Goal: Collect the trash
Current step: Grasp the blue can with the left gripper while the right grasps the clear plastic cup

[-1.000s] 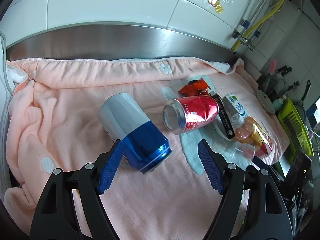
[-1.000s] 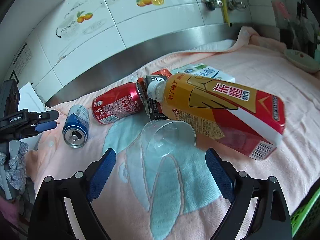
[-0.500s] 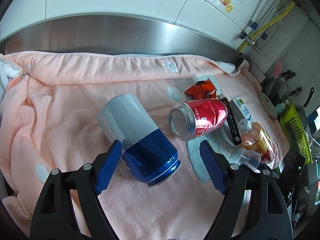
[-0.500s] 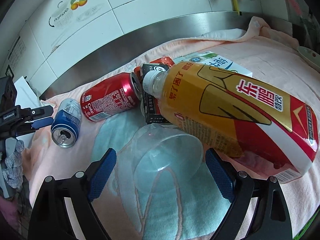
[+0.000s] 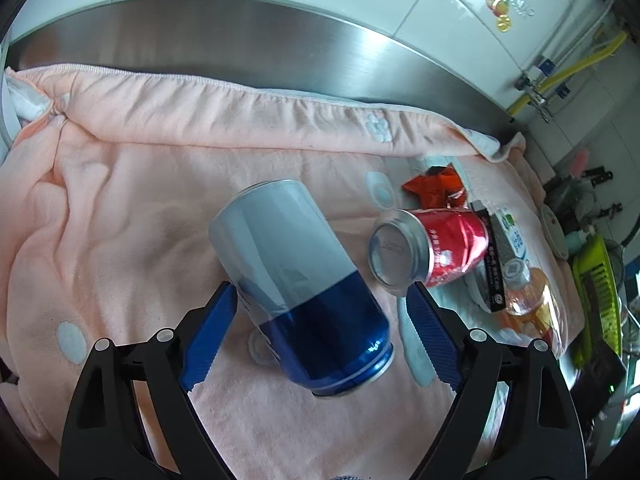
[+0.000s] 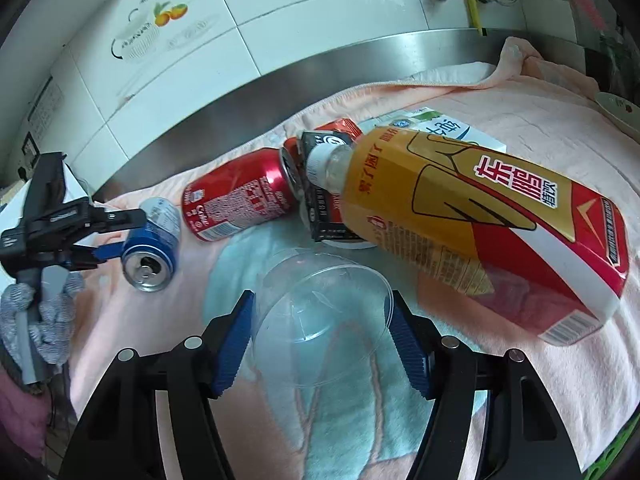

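Right claw (image 6: 320,328) closing around empty clear cup (image 6: 320,320).

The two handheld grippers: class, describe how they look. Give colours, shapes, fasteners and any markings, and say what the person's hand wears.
Each gripper, left and right, has two black angular arms with cut-out openings and round silver bolt heads. The fingers carry blue ribbed pads. In the right wrist view the left gripper's black body bears small white lettering, too small to read, and the hand wears a grey-and-white knitted glove. No cables show.

Right claw (image 6: 320,332) closing around clear plastic cup (image 6: 320,320), orange bottle (image 6: 480,216) beside
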Action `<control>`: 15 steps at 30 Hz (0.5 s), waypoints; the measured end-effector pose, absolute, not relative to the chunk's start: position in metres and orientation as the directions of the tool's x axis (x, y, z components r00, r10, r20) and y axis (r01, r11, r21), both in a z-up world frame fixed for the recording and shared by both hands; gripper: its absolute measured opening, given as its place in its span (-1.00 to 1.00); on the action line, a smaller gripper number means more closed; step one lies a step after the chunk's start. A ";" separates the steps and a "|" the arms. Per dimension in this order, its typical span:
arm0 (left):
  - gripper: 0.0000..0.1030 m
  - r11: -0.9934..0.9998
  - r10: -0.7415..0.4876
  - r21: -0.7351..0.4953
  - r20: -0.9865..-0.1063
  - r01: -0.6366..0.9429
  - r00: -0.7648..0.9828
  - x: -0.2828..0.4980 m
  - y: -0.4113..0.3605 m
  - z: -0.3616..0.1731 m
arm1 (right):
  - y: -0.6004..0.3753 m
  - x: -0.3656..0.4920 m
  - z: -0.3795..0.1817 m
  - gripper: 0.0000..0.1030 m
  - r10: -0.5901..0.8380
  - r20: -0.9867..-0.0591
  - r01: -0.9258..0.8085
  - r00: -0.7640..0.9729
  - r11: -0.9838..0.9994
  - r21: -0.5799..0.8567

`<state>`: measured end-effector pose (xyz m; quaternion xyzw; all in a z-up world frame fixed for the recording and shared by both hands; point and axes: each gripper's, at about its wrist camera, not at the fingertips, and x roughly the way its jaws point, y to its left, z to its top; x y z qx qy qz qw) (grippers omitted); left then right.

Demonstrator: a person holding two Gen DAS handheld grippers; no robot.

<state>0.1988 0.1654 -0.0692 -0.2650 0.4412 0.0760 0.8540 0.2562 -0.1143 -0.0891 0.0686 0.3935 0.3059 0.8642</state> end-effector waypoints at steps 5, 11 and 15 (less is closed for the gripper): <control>0.66 0.808 -0.128 -0.419 -0.812 -0.415 0.570 0.209 0.176 -0.084 | -0.118 0.235 -0.076 0.24 0.593 -0.605 -0.483 0.531 0.799 0.359; 0.56 0.772 -0.149 -0.455 -0.809 -0.444 0.569 0.212 0.182 -0.092 | -0.127 0.206 -0.063 0.24 0.559 -0.585 -0.475 0.588 0.824 0.309; 0.48 0.770 -0.172 -0.476 -0.796 -0.425 0.581 0.207 0.180 -0.091 | -0.140 0.191 -0.061 0.23 0.539 -0.582 -0.441 0.610 0.840 0.316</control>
